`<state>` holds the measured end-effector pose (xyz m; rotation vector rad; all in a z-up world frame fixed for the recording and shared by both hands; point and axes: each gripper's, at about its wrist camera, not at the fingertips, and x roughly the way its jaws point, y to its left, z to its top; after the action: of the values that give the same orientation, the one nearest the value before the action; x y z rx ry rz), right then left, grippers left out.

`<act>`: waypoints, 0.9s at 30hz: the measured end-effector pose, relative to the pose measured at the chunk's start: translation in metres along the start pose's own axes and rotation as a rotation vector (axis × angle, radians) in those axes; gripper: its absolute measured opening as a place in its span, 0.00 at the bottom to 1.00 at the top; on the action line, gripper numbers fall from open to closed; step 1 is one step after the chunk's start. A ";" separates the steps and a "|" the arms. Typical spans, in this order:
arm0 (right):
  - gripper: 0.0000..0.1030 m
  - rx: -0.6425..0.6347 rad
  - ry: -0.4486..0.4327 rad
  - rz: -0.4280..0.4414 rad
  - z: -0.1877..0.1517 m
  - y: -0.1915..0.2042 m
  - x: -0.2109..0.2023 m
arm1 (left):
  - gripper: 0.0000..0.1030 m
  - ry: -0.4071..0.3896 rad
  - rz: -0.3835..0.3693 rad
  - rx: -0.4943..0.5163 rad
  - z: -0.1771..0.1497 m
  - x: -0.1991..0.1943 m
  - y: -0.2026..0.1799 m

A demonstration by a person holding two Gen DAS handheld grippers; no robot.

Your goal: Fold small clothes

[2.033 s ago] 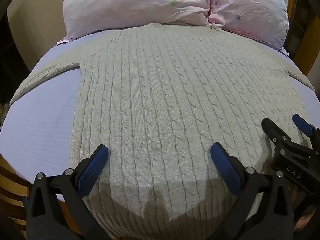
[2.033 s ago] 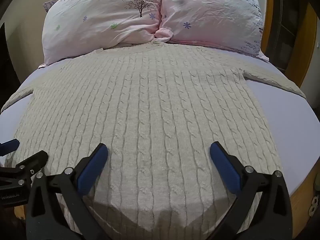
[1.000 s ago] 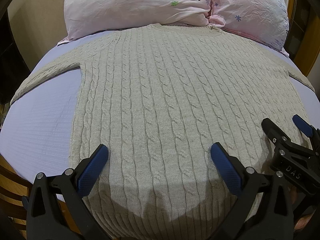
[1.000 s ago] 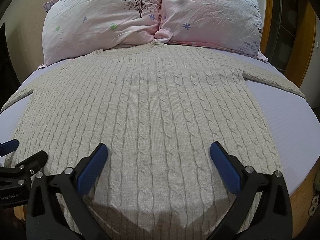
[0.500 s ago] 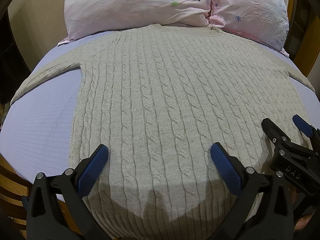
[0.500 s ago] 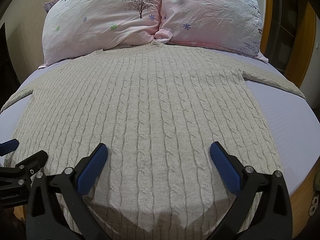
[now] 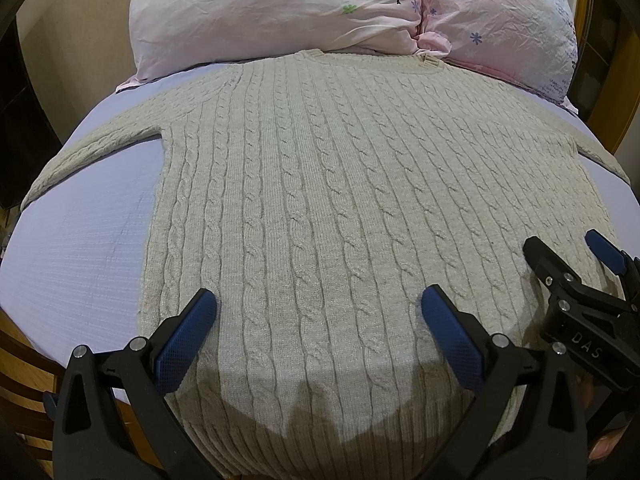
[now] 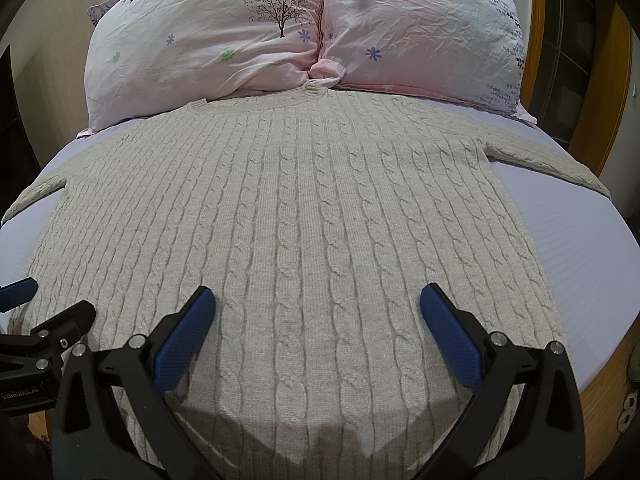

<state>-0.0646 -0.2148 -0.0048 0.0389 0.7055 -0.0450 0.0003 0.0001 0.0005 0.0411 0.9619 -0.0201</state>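
Observation:
A beige cable-knit sweater (image 7: pixel 332 200) lies flat on the bed, collar toward the pillows, sleeves spread to both sides; it also fills the right wrist view (image 8: pixel 288 216). My left gripper (image 7: pixel 318 316) is open and empty, hovering over the hem's left part. My right gripper (image 8: pixel 316 312) is open and empty over the hem's right part. The right gripper also shows at the right edge of the left wrist view (image 7: pixel 572 264), and the left gripper at the left edge of the right wrist view (image 8: pixel 36 308).
Two pink flowered pillows (image 8: pixel 224 40) (image 8: pixel 424 28) lie at the head of the bed. The lavender sheet (image 7: pixel 72 248) shows on both sides of the sweater. A wooden bed frame (image 8: pixel 608 380) edges the mattress, and wooden slats (image 7: pixel 20 364) sit low left.

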 end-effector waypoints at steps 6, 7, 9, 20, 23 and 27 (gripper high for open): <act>0.98 0.000 -0.001 0.000 0.000 0.000 0.000 | 0.99 -0.001 0.000 0.000 0.000 0.000 0.000; 0.98 0.000 0.000 0.000 0.000 -0.001 0.000 | 0.99 -0.002 0.000 0.000 0.000 0.000 0.000; 0.98 0.000 -0.001 0.000 0.000 0.000 0.000 | 0.99 -0.001 0.000 0.000 0.000 0.000 0.000; 0.98 -0.002 0.002 0.002 -0.002 0.002 0.000 | 0.99 -0.006 0.001 0.000 0.001 -0.001 -0.001; 0.98 -0.013 0.018 0.012 0.000 0.002 0.000 | 0.99 -0.011 0.001 0.003 0.001 -0.001 -0.002; 0.98 -0.052 0.008 0.047 0.005 0.001 -0.001 | 0.99 -0.037 -0.006 0.016 0.000 -0.003 -0.001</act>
<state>-0.0620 -0.2138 -0.0010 0.0062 0.7130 0.0188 -0.0014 -0.0007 0.0034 0.0526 0.9249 -0.0337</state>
